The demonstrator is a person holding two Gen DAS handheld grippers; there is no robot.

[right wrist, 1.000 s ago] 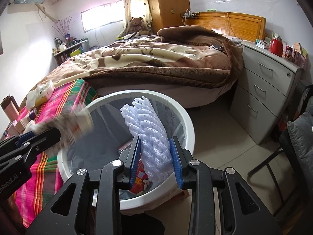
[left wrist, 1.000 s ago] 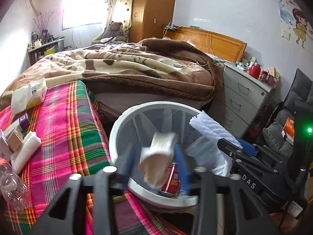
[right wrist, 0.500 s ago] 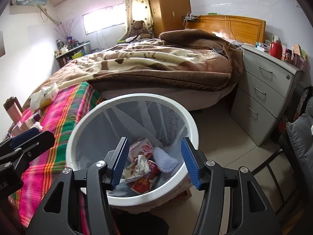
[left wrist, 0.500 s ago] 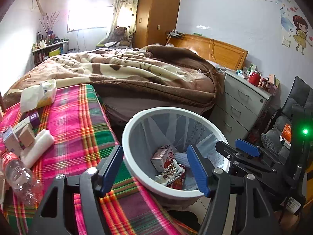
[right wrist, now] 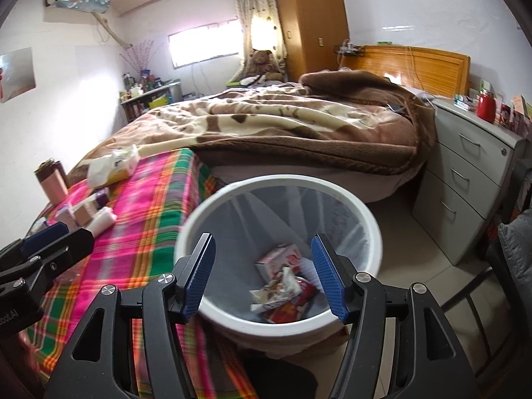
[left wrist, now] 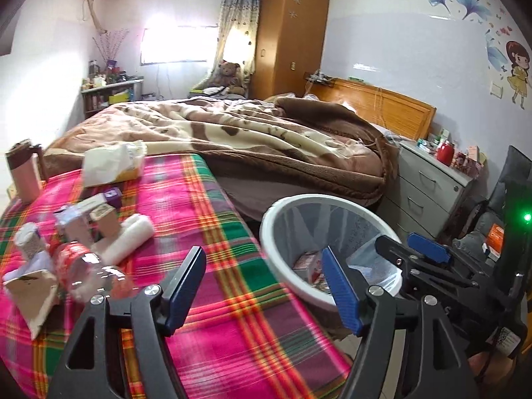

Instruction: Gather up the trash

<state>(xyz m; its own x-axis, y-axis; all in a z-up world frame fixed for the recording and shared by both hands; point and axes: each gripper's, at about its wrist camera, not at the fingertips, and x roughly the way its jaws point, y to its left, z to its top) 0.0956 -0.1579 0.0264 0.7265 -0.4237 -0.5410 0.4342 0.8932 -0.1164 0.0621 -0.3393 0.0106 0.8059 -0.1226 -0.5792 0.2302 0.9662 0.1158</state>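
Observation:
A white trash bin (right wrist: 362,212) with a clear liner stands on the floor beside the plaid-covered table; it also shows in the left wrist view (left wrist: 282,209). Inside lie a small carton (right wrist: 279,261), wrappers and a red can. My left gripper (left wrist: 266,286) is open and empty above the table's edge, left of the bin. My right gripper (right wrist: 264,272) is open and empty above the bin's near rim. On the table lie a clear plastic bottle (left wrist: 89,271), a white roll (left wrist: 128,241), small boxes (left wrist: 106,219) and a tissue pack (left wrist: 113,164).
A bed with a brown blanket (left wrist: 266,139) lies behind the table and bin. A grey drawer unit (right wrist: 472,179) stands to the right. A pink flask (left wrist: 25,173) stands at the table's far left corner. A dark chair (right wrist: 512,259) is at the right edge.
Both grippers opened and dropped their loads into the bin: the left a white carton, the right a white foam net. The left gripper then swung left over the table.

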